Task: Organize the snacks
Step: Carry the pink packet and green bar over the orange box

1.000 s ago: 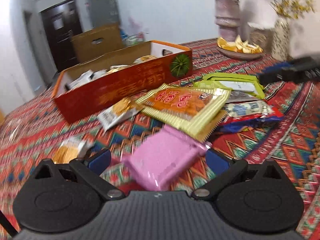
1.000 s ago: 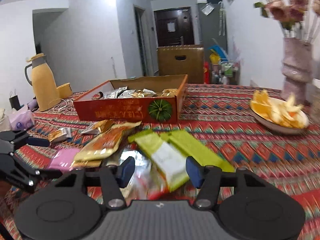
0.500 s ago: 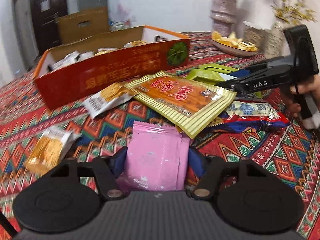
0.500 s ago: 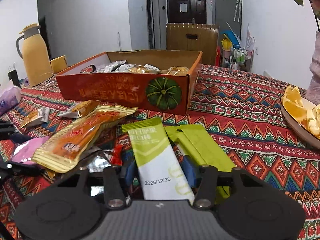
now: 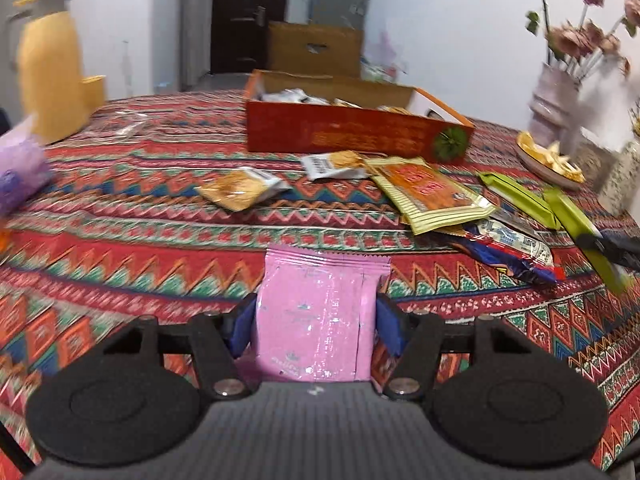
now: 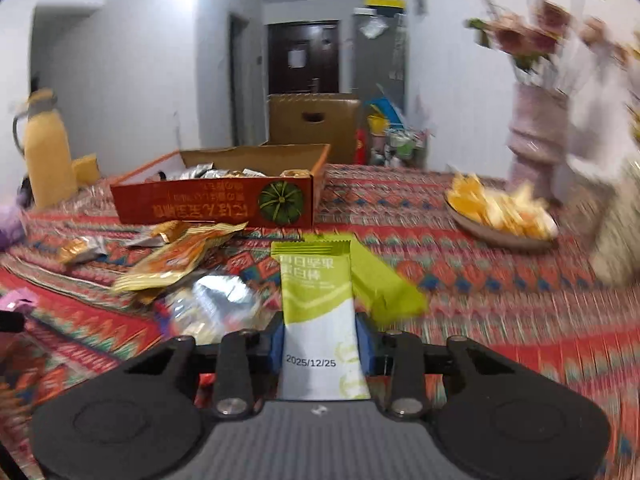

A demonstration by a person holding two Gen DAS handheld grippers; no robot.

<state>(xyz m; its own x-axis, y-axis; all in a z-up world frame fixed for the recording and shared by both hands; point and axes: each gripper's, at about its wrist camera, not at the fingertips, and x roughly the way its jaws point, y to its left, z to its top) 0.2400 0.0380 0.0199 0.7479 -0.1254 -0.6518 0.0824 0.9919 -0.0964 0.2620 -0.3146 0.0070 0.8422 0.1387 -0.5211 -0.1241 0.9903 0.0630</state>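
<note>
My left tongs (image 5: 316,326) clamp a flat pink foil sachet (image 5: 320,316); my right tongs (image 6: 322,346) clamp a green-and-white wrapped bar (image 6: 318,312). Both look light, limp and slick, so I'd judge a hold near their middles safest.

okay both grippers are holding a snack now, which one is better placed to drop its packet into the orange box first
Right, narrowly. The right gripper holds the green bar pointed almost straight at the orange box. The left gripper holds the pink packet, and its view shows the box lying off to the right, so it would probably need more turning.
</note>
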